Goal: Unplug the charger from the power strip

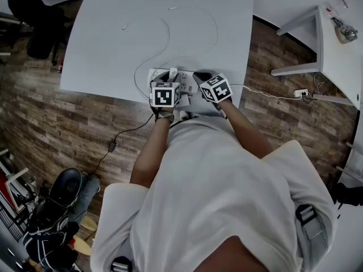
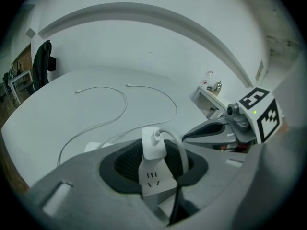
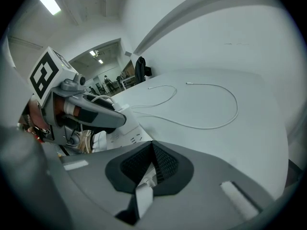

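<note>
Charger [image 2: 154, 145] is sitting upright in the power strip [image 2: 151, 180], plugged in at the near edge of the table [image 1: 113, 38]. So the pull isn't done yet, and that's the whole job left.

Left gripper [image 2: 153, 151] is straddling it, jaws standing wide. The dark pads are looking snug against both sides of the white block, so I'm reading that as a grip on the charger, ready for the lift. Its cable [image 2: 178, 145] is arching out of the top and dropping to the right.

Right gripper [image 3: 151, 147] is sitting just beside, over the strip's right end. Jaws are drawn narrow, tips meeting, w/ a white sliver showing in the gap nearer the camera. Can't tell what that is or whether it's being pinched. My guess: it's bracing the strip so it isn't rising w/ the charger.

Views now:
- **Left gripper view** is giving the only clear look at the charger, plus an empty socket's slots just below it.
- **Right gripper view** isn't giving a clear charger, but it's showing the left gripper side-on and more slots along the strip.
- **Head view** is hiding both sets of jaws under the marker cubes. It's the only one showing the strip's cord [image 1: 266, 95] trailing off the table's right side over the wood floor [image 1: 57, 129]. It's also showing thin white cables [image 1: 164, 33] curling across the tabletop.
</note>
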{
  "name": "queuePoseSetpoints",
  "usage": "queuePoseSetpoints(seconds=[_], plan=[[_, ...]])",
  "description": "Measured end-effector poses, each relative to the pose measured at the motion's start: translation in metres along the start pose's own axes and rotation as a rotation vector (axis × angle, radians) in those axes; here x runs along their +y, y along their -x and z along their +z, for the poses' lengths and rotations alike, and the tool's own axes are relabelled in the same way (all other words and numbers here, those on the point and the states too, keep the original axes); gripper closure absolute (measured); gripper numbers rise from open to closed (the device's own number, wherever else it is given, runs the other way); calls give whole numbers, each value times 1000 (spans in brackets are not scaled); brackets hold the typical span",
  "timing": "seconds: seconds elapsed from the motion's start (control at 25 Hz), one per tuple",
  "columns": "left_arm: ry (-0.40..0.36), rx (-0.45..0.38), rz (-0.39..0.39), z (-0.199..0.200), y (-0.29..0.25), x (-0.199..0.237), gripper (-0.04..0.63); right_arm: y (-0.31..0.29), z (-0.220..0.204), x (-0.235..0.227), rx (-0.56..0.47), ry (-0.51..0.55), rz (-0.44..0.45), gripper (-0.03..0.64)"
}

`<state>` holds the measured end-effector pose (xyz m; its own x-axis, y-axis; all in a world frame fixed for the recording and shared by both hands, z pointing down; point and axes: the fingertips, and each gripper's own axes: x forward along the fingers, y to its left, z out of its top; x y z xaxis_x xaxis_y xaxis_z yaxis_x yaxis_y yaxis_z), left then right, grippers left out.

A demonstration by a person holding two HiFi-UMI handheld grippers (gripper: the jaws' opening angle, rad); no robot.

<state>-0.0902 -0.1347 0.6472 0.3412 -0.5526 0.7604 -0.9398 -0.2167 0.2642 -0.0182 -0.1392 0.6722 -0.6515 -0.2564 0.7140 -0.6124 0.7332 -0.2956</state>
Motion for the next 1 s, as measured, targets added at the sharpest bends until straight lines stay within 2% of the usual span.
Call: queuePoseSetpoints(seconds=[0.08, 0.28, 0.44, 0.52, 0.64, 0.76, 0.84, 1.0], plan=[[-19, 4, 5, -1, 0, -1, 445, 1, -1, 0, -2, 2, -3, 617], [-135, 21, 45, 0, 0, -2, 448, 0, 0, 1, -9, 5, -8, 617], [-163, 23, 59, 4, -4, -3, 448, 0, 1, -2, -5, -7, -5, 617], [-126, 19, 49, 1, -3, -2, 448, 1, 1, -1, -6, -9, -4, 617], [-29, 0, 19, -2, 3, -1, 448, 1, -2, 4, -15, -2, -11, 617], [6, -10, 5, -4, 4, -2, 446, 2, -5, 5, -20, -3, -8, 617], [-25, -3, 16, -5, 3, -4, 448, 3, -7, 4, -22, 1, -10, 617], [-158, 28, 54, -6, 1, -8, 449, 5, -9, 4, -30, 12, -17, 617]])
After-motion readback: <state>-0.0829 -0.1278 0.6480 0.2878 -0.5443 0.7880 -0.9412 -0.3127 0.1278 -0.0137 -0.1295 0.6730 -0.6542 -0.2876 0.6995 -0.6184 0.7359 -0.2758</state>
